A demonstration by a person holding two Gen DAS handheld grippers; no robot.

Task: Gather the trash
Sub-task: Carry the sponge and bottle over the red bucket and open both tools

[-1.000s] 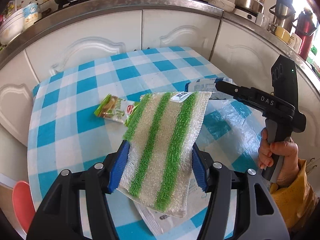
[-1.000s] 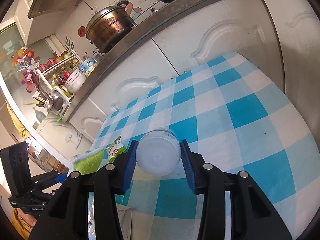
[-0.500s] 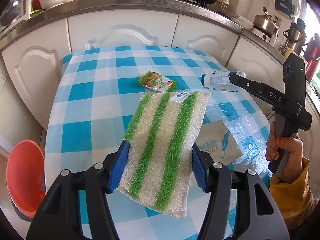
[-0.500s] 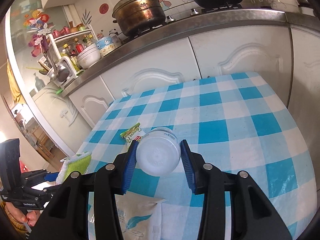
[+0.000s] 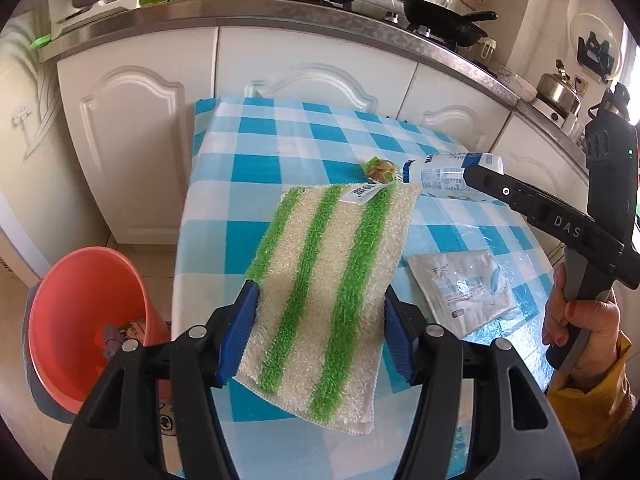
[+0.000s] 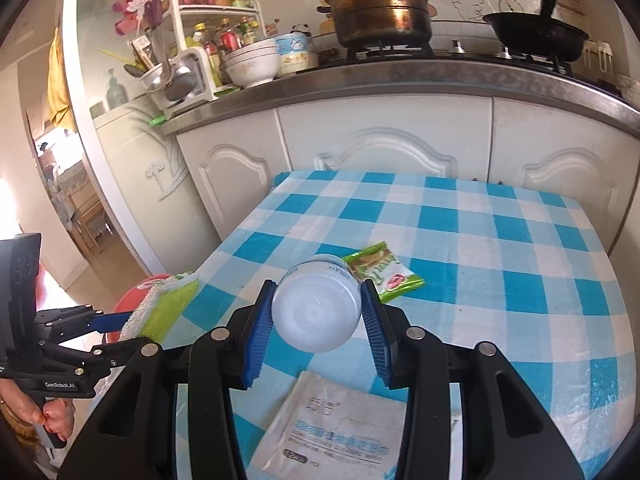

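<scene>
Jaws grip cloth (image 5: 328, 288) beyond table (image 5: 224, 184) edge, above bucket (image 5: 84, 320).

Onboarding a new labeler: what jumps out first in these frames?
The green-and-white striped scrub cloth clamped in the left gripper fills the middle of the left wrist view, held over the blue-checked table. The right gripper grips a white plastic bottle, base toward its camera. An orange bin stands on the floor off the table's left edge, some trash already inside.
</scene>
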